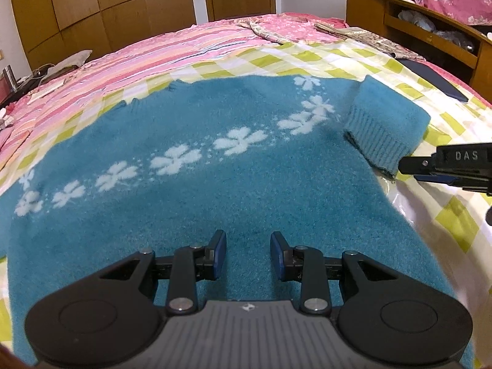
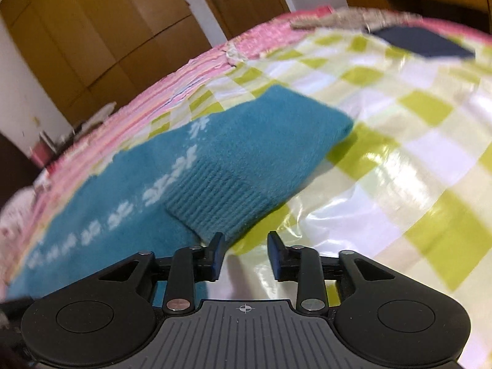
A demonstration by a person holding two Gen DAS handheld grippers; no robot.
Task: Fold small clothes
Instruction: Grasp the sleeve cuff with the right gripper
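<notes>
Spread flat on a green-checked sheet (image 1: 455, 215) atop a pink-quilted bed (image 1: 129, 61): teal sweater (image 1: 190, 190), sleeve (image 1: 387, 123) folded inward near the headboard (image 1: 430, 21) side. Left gripper (image 1: 248, 253) parted above its body; right gripper (image 2: 245, 253) parted at the ribbed cuff (image 2: 215, 203). Dark phone (image 1: 436, 83) nearby.

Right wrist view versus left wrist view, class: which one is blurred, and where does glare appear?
Right wrist view: motion-blurred throughout, smearing the sweater's white flowers, with glare on the shiny checked sheet. Left wrist view: sharp on the sweater and ribbed cuff, with fisheye bending of the bed's edge and a small glare patch near the right gripper.
</notes>
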